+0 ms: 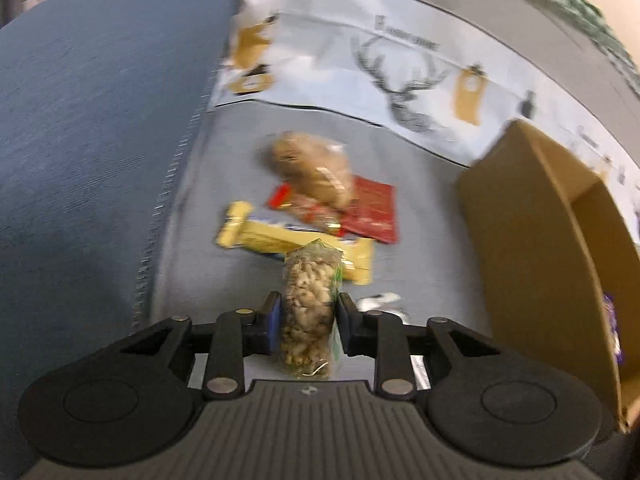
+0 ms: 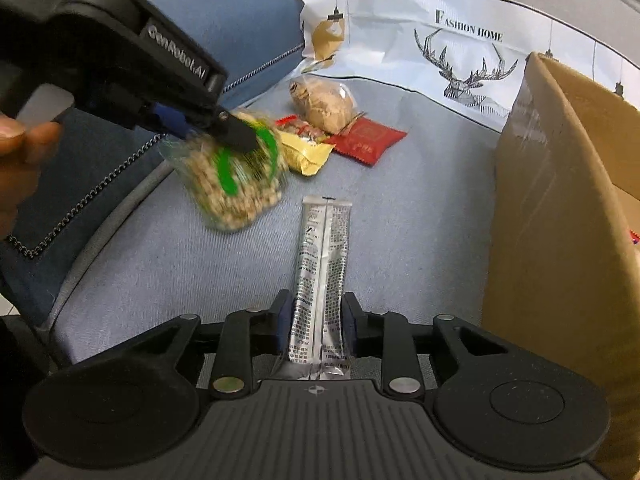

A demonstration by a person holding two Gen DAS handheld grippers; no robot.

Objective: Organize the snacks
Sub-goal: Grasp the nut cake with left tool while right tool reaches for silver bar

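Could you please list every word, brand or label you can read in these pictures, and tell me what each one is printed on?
"FASHION HOME": on the white deer-print cloth, above the antlers.
"GenRobot.AI", as best it reads: on the black body of the left gripper, seen from the right wrist.
Too small to read: fine print on the silver sachet.
Blurred or too small: the red packet, yellow wrapper and nut bag.

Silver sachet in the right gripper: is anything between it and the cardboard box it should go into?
Nothing visible blocks it. The silver sachet is held in the right gripper, and only bare grey cushion lies between it and the cardboard box on the right. The near wall of the box stands tall, so the sachet likely has to go over it.
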